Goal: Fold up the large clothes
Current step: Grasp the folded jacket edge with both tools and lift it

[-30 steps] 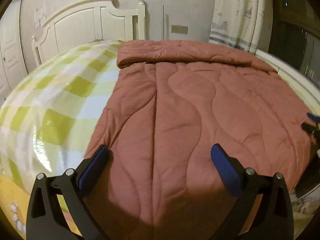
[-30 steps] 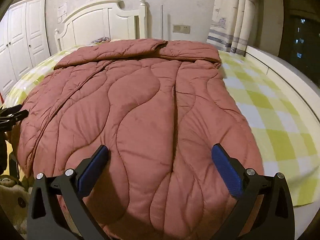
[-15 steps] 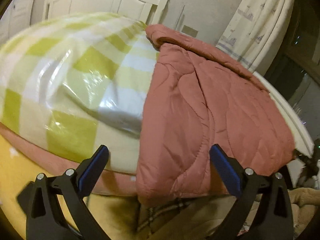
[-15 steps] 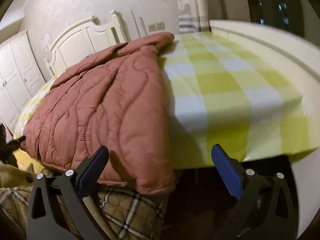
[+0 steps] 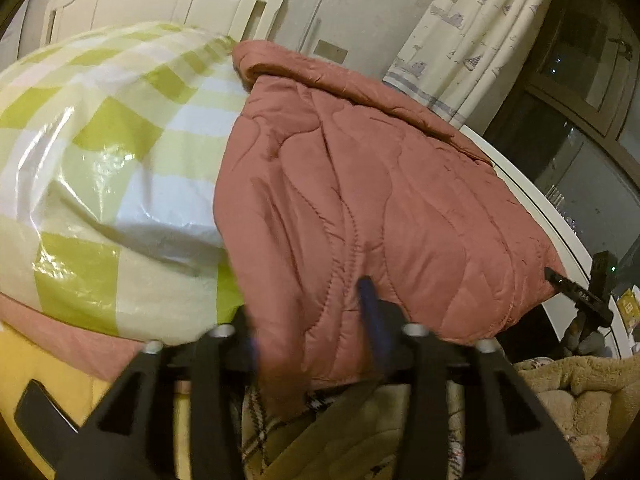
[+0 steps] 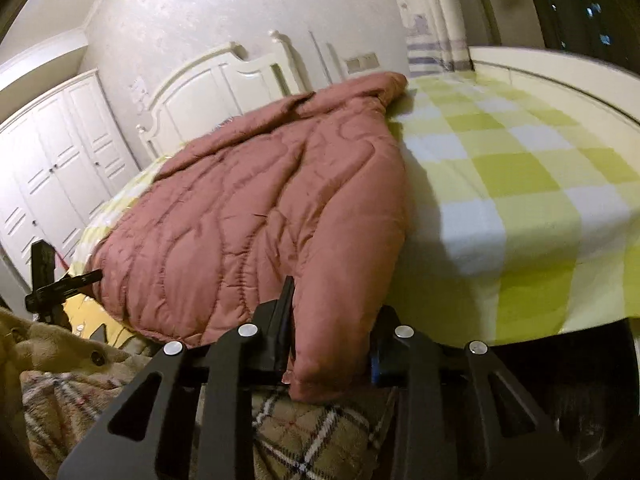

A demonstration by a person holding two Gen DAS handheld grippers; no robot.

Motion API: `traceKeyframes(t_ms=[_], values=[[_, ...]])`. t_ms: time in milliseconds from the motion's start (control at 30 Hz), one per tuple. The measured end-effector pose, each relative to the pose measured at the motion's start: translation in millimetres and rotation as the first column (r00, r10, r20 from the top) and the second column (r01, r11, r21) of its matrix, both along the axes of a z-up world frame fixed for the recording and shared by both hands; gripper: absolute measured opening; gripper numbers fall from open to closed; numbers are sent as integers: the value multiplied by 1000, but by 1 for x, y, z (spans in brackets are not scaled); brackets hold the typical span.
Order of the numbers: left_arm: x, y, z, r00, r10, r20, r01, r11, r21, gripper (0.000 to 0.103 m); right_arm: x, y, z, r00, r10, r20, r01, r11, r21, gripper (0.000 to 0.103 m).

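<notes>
A dusty-red quilted coat (image 5: 360,184) lies spread flat on the bed, which has a shiny green-checked cover (image 5: 100,140). My left gripper (image 5: 310,332) is at the coat's near left hem corner. Its jaws are closing and blurred, with the corner between them, still fairly wide apart. My right gripper (image 6: 330,338) is at the near right hem corner of the coat (image 6: 260,208). Its jaws are also closing, and both pads pinch the bunched corner. Each view catches the other gripper at the coat's far side: right gripper (image 5: 576,292), left gripper (image 6: 60,284).
A white headboard (image 6: 208,88) and wall stand behind the bed, with a white wardrobe (image 6: 48,168) to the left. A curtain (image 5: 472,36) and a dark window (image 5: 580,100) are on the right. A plaid blanket (image 6: 312,432) and beige plush fabric (image 5: 568,396) lie below the bed's near edge.
Both grippers dropped from over the coat's middle to its near hem corners. Their jaws went from wide open to narrowed around the cloth, the right one much more.
</notes>
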State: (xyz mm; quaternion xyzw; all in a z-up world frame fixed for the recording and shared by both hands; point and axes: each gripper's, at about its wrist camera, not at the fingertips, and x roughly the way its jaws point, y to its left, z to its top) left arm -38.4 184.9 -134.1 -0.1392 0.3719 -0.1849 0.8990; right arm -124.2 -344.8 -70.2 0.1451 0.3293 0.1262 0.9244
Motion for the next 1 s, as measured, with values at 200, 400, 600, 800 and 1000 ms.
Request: traceKeyframes(t_ms=[200, 400, 600, 800, 1000], values=[[7, 9, -4, 1000, 23, -5, -23, 999, -47, 81, 5, -2, -10, 999, -29, -27, 30, 999, 33, 49], [14, 3, -12, 999, -27, -33, 25, 997, -77, 57, 3, -1, -12, 1000, -13, -11, 14, 999, 37, 42], [-10, -9, 18, 988, -133, 75, 139, 988, -72, 9, -13, 15, 3, 995, 52, 87, -51, 999, -13, 14], [-51, 32, 94, 966, -104, 236, 168, 948, -270, 9, -64, 8, 60, 953, 129, 273, -166, 979, 116, 13], [-74, 79, 134, 941, -60, 333, 241, 809, -536, 11, -101, 5, 136, 874, 134, 467, -217, 967, 130, 13]])
